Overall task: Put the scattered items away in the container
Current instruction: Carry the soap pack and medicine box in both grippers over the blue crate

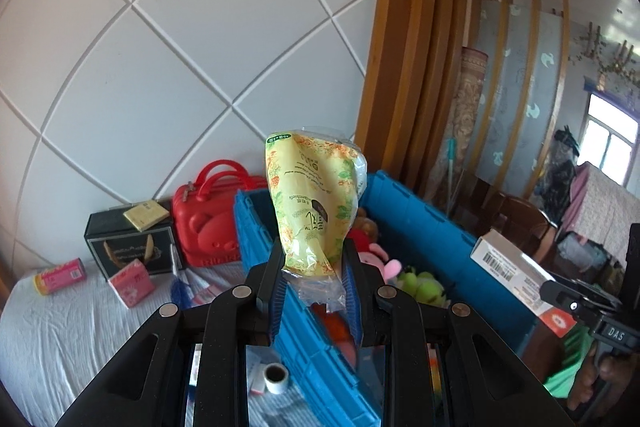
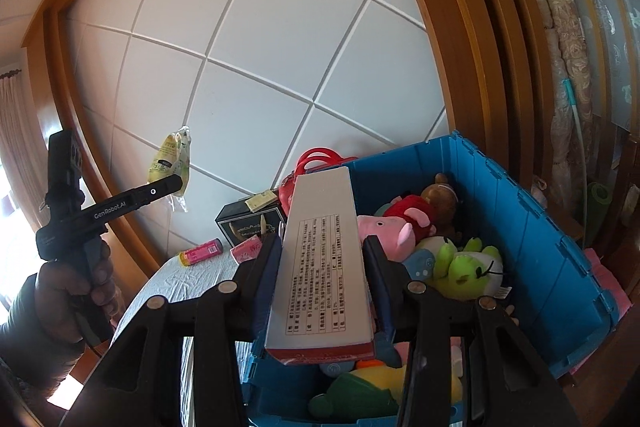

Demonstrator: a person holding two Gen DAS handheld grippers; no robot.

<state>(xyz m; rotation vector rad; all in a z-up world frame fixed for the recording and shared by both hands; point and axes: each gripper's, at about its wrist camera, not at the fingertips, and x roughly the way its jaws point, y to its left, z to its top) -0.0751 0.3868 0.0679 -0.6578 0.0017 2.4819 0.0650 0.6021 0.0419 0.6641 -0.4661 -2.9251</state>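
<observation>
Left tool point(image 1: 314, 263) pinches a light, crinkly snack bag point(image 1: 314, 203) by its bottom seam; right tool point(image 2: 320, 259) clamps a stiff carton point(image 2: 320, 255) across its width, blue crate point(image 2: 540, 227) just ahead.

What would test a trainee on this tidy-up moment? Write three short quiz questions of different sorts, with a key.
1. True or false: the left gripper is empty.
2. The right gripper holds: A) pink plush pig B) long white box C) red case.
3. Fill in: the plush toys lie inside the blue ____.

Key:
1. False: it is shut on the yellow packet.
2. B, the long white box.
3. Crate; the pink plush pig lies there.
</observation>
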